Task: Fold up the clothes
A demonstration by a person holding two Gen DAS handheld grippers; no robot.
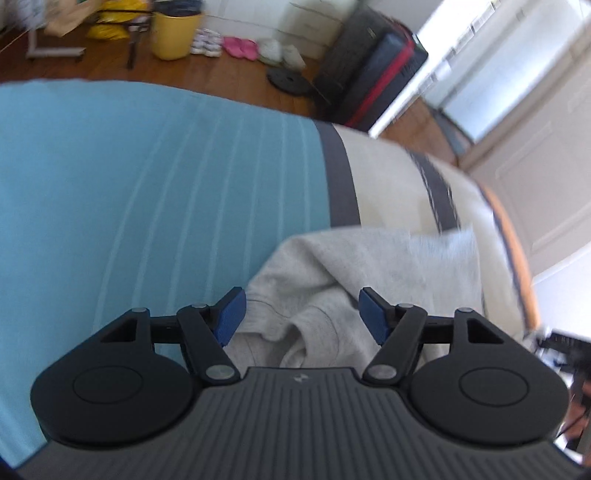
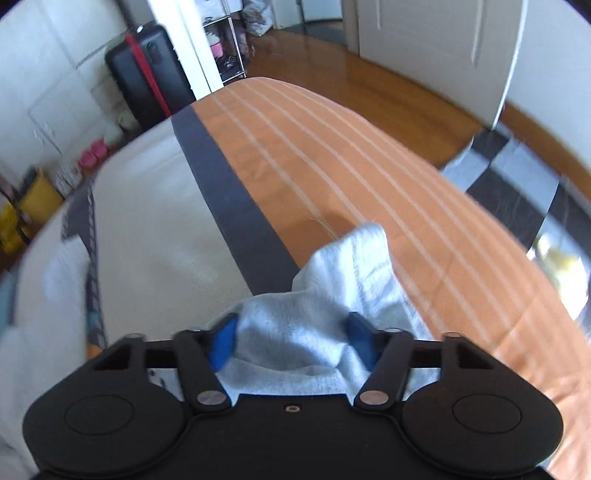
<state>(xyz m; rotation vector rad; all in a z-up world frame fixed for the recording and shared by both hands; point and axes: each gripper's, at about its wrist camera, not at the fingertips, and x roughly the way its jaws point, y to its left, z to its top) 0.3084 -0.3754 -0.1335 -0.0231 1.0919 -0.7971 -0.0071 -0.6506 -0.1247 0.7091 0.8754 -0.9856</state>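
Observation:
A light grey garment (image 1: 351, 266) lies crumpled on the bed's cream panel, its folds reaching under my left gripper (image 1: 303, 314). That gripper hangs just above the cloth, open, with nothing between its blue pads (image 1: 231, 314). In the right wrist view the same grey garment (image 2: 347, 266) is bunched up between the spread fingers of my right gripper (image 2: 292, 341). One corner sticks forward over the orange striped panel (image 2: 332, 147). The right gripper stands open, and the cloth partly hides its blue pads (image 2: 223, 345).
The bed cover has a blue striped panel (image 1: 147, 184), dark grey bands (image 2: 221, 192) and a cream panel (image 2: 155, 229). Beyond the bed edge on the wooden floor are a yellow bucket (image 1: 175, 33), shoes (image 1: 240, 46), a weight plate (image 1: 288, 79) and a dark suitcase (image 1: 369, 70).

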